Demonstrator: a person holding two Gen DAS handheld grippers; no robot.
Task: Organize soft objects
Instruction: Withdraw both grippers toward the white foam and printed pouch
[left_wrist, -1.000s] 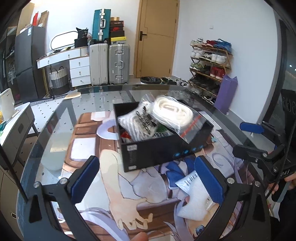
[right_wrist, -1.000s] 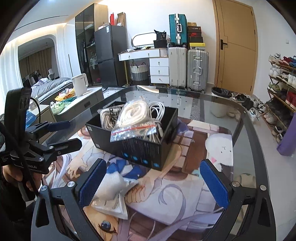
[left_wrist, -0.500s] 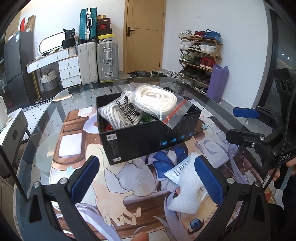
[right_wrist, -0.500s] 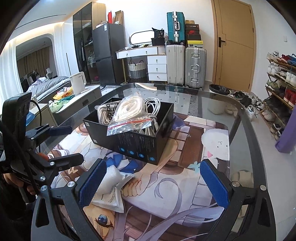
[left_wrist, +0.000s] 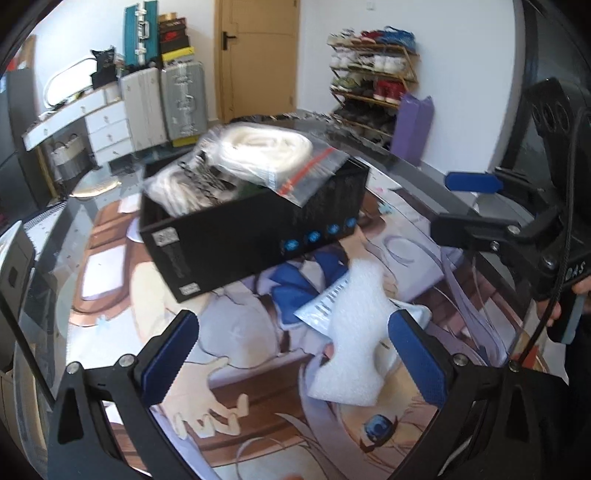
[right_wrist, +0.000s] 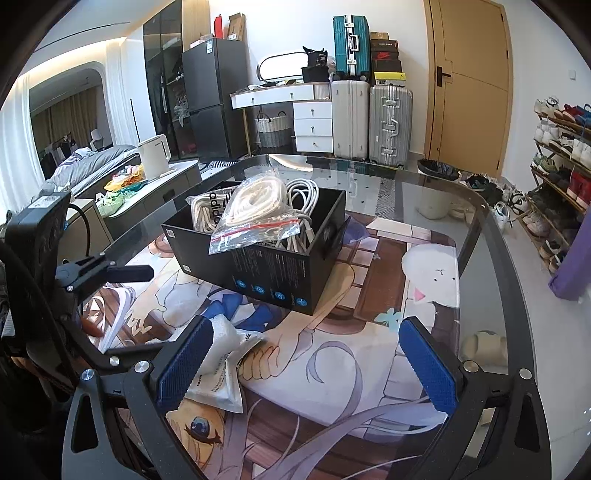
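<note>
From the left wrist view, the left tool (left_wrist: 293, 354) hangs spread wide above the table (left_wrist: 55, 236), its blue pads gripping nothing. A white foam pouch (left_wrist: 354, 343) lies flat on the printed mat (left_wrist: 236, 343), just inside the tool's right-hand pad. Beyond it stands the black box (left_wrist: 255, 229), piled with bagged white cords; a zip bag of rope (left_wrist: 266, 155) rests on top, its red-striped edge drooping over the box's front rim. The right tool (left_wrist: 469, 201) shows at the right edge.

From the right wrist view, the right tool (right_wrist: 304, 362) is likewise released, both pads well apart and empty. The foam pouch (right_wrist: 221, 365) lies by the left-hand pad, partly hidden behind it. The black box (right_wrist: 269, 258) sits further along the mat, the zip bag of rope (right_wrist: 258, 210) heaped on loose cables. The left tool (right_wrist: 110, 271) enters from the left.
</note>
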